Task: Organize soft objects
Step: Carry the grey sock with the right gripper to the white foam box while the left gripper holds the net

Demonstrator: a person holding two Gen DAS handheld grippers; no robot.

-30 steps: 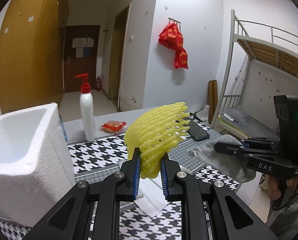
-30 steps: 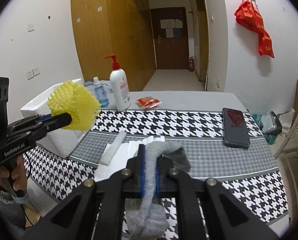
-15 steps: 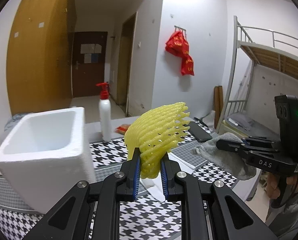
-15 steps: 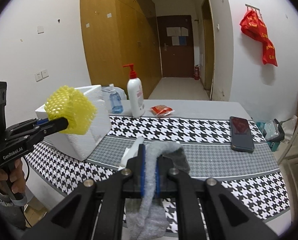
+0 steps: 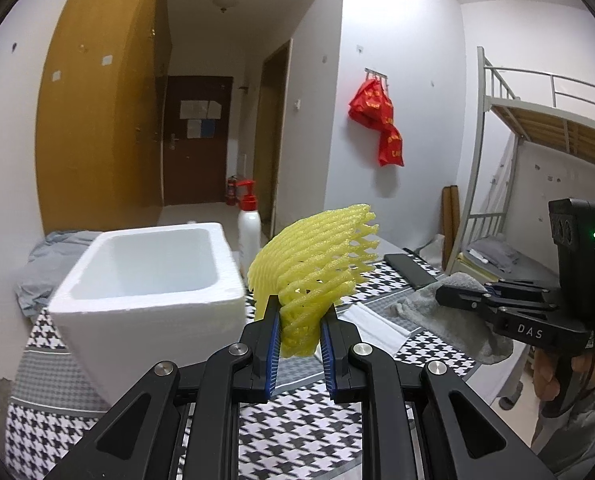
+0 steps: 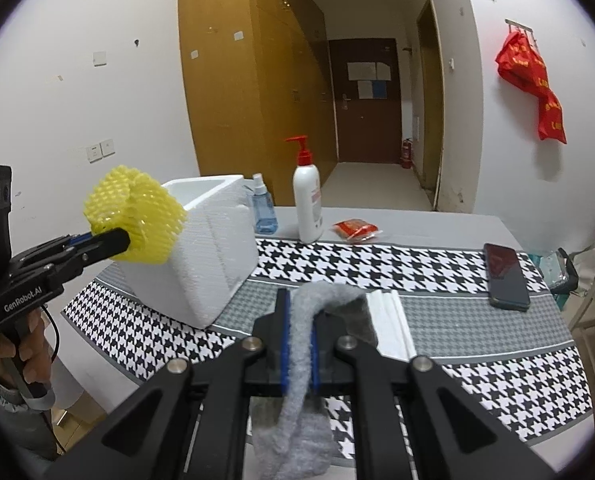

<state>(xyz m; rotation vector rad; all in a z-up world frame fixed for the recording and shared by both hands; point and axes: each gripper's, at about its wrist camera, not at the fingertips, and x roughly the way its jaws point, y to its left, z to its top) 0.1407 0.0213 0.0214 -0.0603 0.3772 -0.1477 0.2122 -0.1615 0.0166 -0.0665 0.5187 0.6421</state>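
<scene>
The table [image 6: 437, 228] fills the middle of the room under a houndstooth cloth [image 6: 377, 264]. The white foam box [image 5: 145, 276] stands open-topped on its left end, with a pump bottle [image 6: 307, 204] and a small spray bottle [image 6: 263, 210] behind it. A phone [image 6: 505, 276] lies flat towards the right edge. The left gripper [image 5: 299, 346] is clamped on the yellow foam net [image 5: 317, 268], holding it in the air just beside the box. The right gripper [image 6: 298, 344] is squeezed tight on the grey cloth [image 6: 297, 400], which dangles over the table's near edge.
</scene>
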